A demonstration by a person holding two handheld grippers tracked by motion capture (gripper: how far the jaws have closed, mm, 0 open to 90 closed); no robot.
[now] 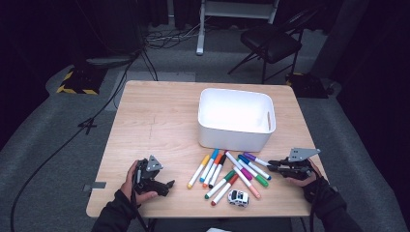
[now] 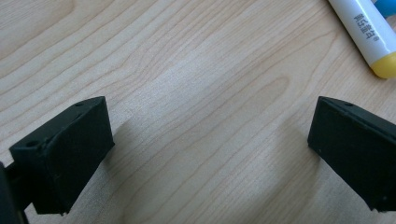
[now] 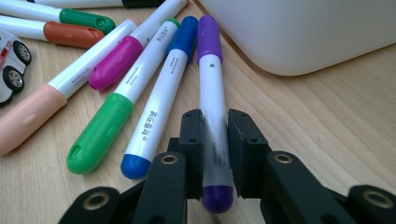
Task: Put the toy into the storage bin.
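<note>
Purple marker (image 3: 212, 93) clamped, right gripper (image 3: 215, 140) low, level

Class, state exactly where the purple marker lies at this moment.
The purple marker lies on the table at the right end of the marker row, beside the blue marker, just before the white bin; the right claw is clamped on its near end.
</note>
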